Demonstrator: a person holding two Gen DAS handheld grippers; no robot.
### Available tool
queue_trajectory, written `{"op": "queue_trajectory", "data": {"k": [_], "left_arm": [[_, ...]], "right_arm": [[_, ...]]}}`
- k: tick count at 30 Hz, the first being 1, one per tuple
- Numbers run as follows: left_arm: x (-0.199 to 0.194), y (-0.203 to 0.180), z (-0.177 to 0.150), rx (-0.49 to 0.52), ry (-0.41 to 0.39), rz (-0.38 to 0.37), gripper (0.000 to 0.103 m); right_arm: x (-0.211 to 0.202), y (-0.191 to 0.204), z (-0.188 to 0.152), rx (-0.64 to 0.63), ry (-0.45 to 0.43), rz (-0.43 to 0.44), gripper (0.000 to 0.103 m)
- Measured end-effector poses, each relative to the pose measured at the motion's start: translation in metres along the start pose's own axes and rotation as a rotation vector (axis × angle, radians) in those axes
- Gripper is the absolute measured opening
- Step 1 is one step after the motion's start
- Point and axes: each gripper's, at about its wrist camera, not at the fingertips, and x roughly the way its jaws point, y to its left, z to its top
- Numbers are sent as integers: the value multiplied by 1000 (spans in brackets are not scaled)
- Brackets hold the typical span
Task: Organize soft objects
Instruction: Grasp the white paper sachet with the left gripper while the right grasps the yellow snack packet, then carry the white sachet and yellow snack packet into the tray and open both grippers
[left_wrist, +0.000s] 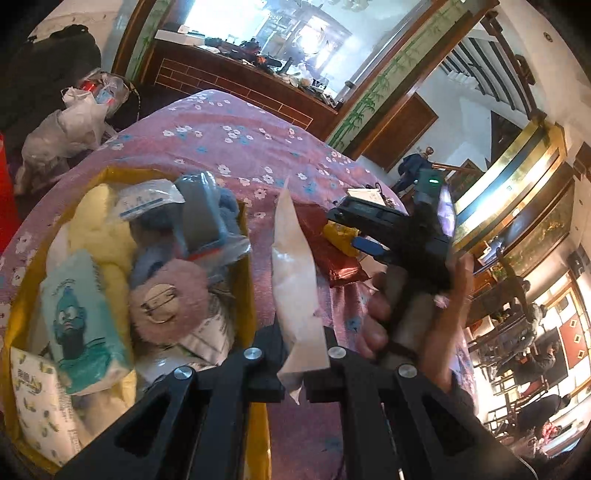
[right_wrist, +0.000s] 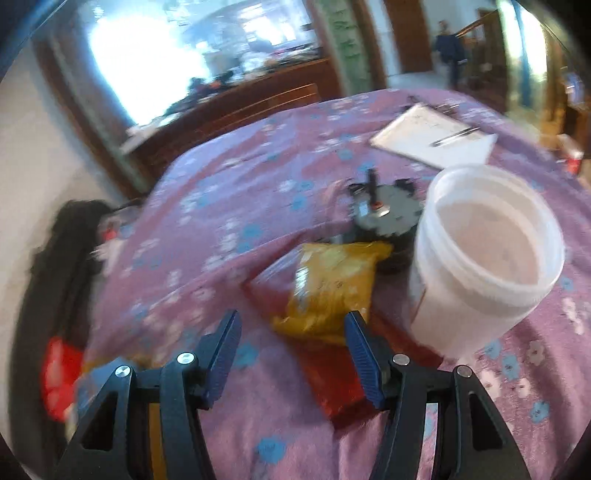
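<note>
My left gripper (left_wrist: 295, 384) is shut on a flat white pouch (left_wrist: 295, 280) that stands up from its jaws, just right of a yellow bag (left_wrist: 248, 295) stuffed with several soft things: tissue packs, a lilac fluffy pad, a pale yellow plush. In the left wrist view my right gripper (left_wrist: 347, 236) hangs over a yellow packet (left_wrist: 341, 236) and a red packet (left_wrist: 328, 254). In the right wrist view the right gripper (right_wrist: 291, 354) is open, its blue pads just above the near end of the yellow packet (right_wrist: 328, 284), which lies on the red packet (right_wrist: 332, 384).
A white plastic tub (right_wrist: 487, 254) stands right of the packets, with a black round gadget (right_wrist: 384, 218) behind it and a clipboard with a pen (right_wrist: 432, 136) farther back. Plastic bags (left_wrist: 70, 125) lie beyond the purple flowered tablecloth (left_wrist: 229, 140). A dark wooden cabinet lines the back.
</note>
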Motion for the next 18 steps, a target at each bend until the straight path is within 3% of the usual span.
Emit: {"op": "queue_trajectory", "data": {"k": [4, 6, 8, 11, 14, 18], "left_arm": [[-13, 6, -1, -7, -32, -8, 6], [-19, 7, -3, -6, -43, -9, 6], [-22, 9, -3, -4, -47, -1, 6], [-28, 12, -4, -1, -52, 8, 6], [-34, 18, -4, -5, -61, 18, 6], [-48, 27, -5, -19, -69, 54, 6]], "right_arm": [[14, 9, 4, -29, -28, -115, 63], [27, 5, 4, -22, 5, -121, 60], [27, 4, 2, -33, -13, -135, 52], [16, 1, -2, -36, -31, -124, 50], [1, -7, -10, -17, -36, -59, 49], [-41, -17, -32, -18, -55, 137, 50]]}}
